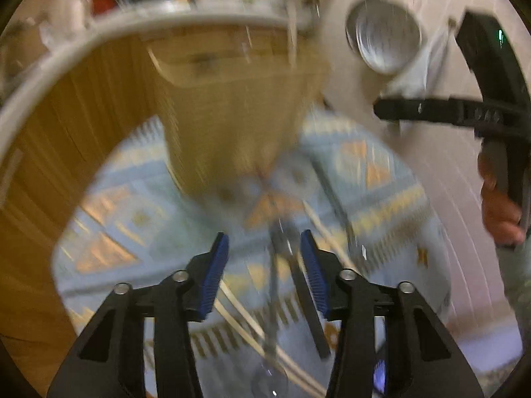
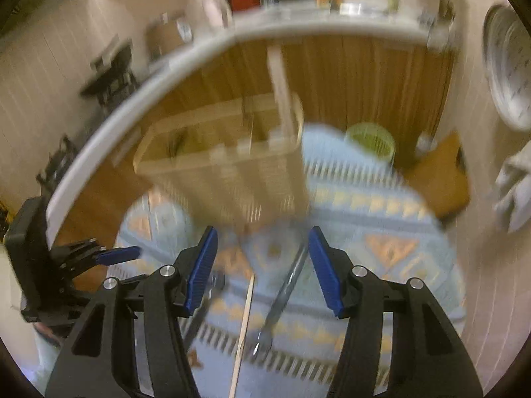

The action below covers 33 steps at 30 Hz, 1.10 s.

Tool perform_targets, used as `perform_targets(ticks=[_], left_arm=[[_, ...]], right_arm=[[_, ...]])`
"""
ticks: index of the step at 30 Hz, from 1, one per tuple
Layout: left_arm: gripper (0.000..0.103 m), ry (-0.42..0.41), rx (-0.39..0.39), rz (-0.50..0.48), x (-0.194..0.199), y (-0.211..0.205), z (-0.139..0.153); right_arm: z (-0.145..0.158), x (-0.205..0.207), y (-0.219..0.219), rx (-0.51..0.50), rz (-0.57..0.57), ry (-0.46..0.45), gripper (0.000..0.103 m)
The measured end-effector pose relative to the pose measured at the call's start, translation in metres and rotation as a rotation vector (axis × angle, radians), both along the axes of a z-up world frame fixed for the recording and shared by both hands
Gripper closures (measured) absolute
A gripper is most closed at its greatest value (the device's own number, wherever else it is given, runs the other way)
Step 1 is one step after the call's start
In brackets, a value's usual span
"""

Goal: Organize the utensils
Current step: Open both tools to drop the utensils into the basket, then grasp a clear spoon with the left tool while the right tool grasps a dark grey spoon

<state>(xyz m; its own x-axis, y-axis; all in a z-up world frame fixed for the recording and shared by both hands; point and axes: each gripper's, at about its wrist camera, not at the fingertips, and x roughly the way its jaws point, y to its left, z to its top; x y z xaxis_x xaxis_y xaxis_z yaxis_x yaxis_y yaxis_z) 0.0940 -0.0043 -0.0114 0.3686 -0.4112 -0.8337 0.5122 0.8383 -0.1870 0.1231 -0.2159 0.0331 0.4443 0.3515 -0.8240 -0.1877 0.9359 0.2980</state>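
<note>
Both grippers point steeply down over a patterned mat [image 2: 381, 205] on the wooden surface [image 2: 348, 76], with the utensils lying loose on the mat. Right gripper [image 2: 263, 258]: I read its jaws as parted and empty, the blue pads clear of everything. Between and just below them lies a metal utensil [image 2: 282, 295], probably a fork, its long axis running from upper right to lower left in this view, roughly along the gripper's own line of sight; a chopstick [image 2: 244, 331] lies just beside it on the left, nearly parallel. Beyond both stands the holder [image 2: 225, 165], a pale slatted box with compartments, one tall stick already upright in it. Left gripper [image 1: 264, 248]: also parted, nothing held; several chopsticks [image 1: 239, 311] cross diagonally under it, together with a dark handle [image 1: 308, 305] whose type I cannot tell through the blur. I judge the right gripper nearer to the fork, so a grasp across its shaft looks the likelier move. Only the right view shows the holder's compartments and a green cup [image 2: 371, 139]; only the left view shows the right hand [image 1: 501, 205] and a metal bowl [image 1: 385, 36].
</note>
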Motion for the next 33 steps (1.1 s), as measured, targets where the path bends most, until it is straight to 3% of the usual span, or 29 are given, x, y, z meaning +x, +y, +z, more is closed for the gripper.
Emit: perform_targets(ticks=[3, 5, 11, 15, 23, 30, 31, 33], left_arm=[[0.068, 0.095, 0.065, -0.041, 0.000, -0.006, -0.025], [0.068, 0.148, 0.056, -0.068, 0.004, -0.006, -0.035], [0.068, 0.220, 0.135, -0.089, 0.010, -0.011, -0.050], [0.068, 0.238, 0.213, -0.133, 0.006, -0.021, -0.055], [0.068, 0.168, 0.398, -0.184, -0.009, -0.049, -0.060], [0.070, 0.166, 0.430, -0.177, -0.009, -0.056, -0.063], [0.073, 0.165, 0.434, -0.178, -0.010, -0.058, -0.064], [0.077, 0.159, 0.451, -0.184, -0.014, -0.064, -0.065]], right_arm=[[-0.031, 0.004, 0.008, -0.028, 0.013, 0.138, 0.056], [-0.052, 0.005, 0.014, -0.048, 0.023, 0.220, 0.062], [-0.088, 0.004, 0.027, -0.086, 0.042, 0.345, 0.065], [-0.100, 0.003, 0.033, -0.105, 0.044, 0.380, 0.068], [-0.114, 0.007, 0.051, -0.139, 0.036, 0.429, 0.078], [-0.116, 0.012, 0.057, -0.176, 0.018, 0.429, 0.083], [-0.115, 0.013, 0.056, -0.195, 0.021, 0.422, 0.088], [-0.113, 0.016, 0.057, -0.197, 0.024, 0.419, 0.089]])
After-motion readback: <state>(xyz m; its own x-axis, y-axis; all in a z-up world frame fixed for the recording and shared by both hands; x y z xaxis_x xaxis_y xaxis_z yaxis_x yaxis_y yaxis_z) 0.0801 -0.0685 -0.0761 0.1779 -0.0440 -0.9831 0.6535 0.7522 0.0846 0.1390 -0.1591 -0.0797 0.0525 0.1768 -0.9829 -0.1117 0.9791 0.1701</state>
